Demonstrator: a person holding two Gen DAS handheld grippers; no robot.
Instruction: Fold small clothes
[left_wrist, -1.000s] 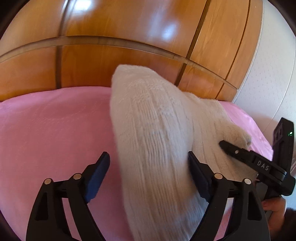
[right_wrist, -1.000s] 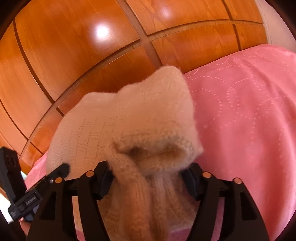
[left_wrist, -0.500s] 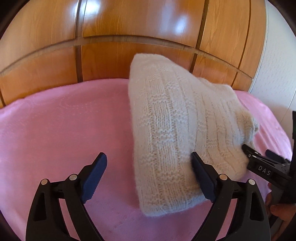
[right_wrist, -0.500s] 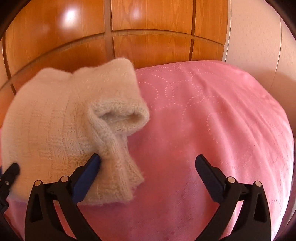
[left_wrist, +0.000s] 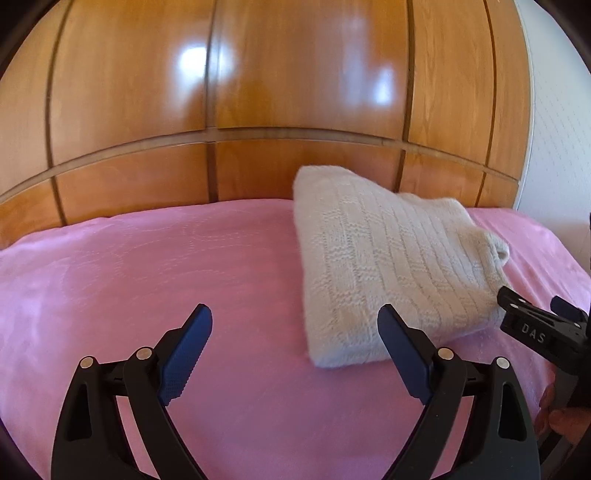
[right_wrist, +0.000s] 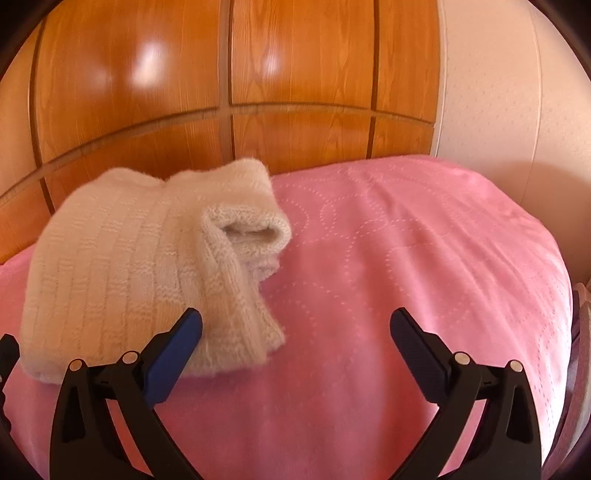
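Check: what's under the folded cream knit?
The cream knit lies on the pink bedspread, which shows all around it. A folded sleeve cuff pokes out at one side. Anything tucked between the layers or directly beneath is covered, so I cannot tell.

My left gripper hangs over the pink bedspread, jaws opening, nothing between them. The folded cream sweater lies flat near the bed's far edge, against the wooden headboard. The right gripper sits beside its near right corner.
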